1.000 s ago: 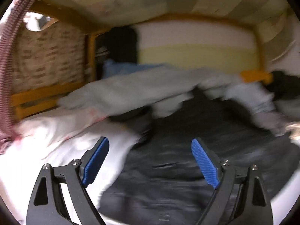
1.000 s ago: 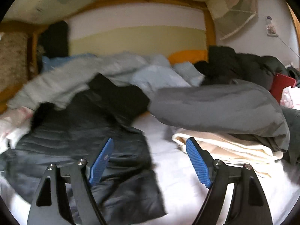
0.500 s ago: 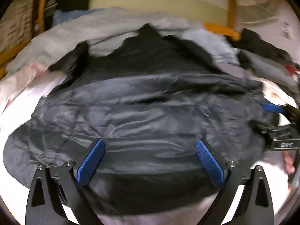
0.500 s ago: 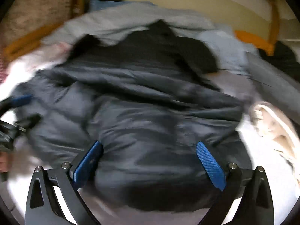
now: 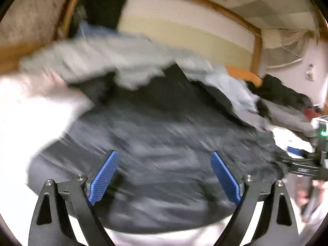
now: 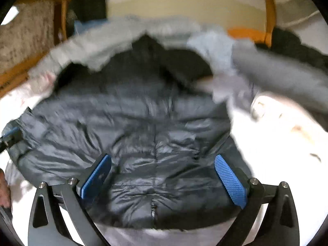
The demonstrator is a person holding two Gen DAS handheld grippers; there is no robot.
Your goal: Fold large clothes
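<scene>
A dark grey quilted puffer jacket [image 6: 147, 127] lies spread flat on the white bed sheet, zip facing up; it also shows, blurred, in the left wrist view [image 5: 164, 139]. My left gripper [image 5: 164, 176] is open and empty above the jacket's lower part. My right gripper [image 6: 162, 178] is open and empty above the jacket's hem by the zip. The right gripper shows at the right edge of the left wrist view [image 5: 301, 160]; the left gripper's blue pad shows at the left edge of the right wrist view [image 6: 10, 133].
A pale grey garment [image 6: 114, 39] lies heaped behind the jacket's collar. A grey coat [image 6: 283, 69] and a cream folded cloth [image 6: 272, 110] lie at the right. Dark clothes [image 5: 283, 90] pile at the far right. A wooden bed frame [image 6: 268, 14] borders the back.
Both views have tilted up slightly and shifted; the jacket now sits lower and more centred under the right gripper. Both grippers stay open and empty.
</scene>
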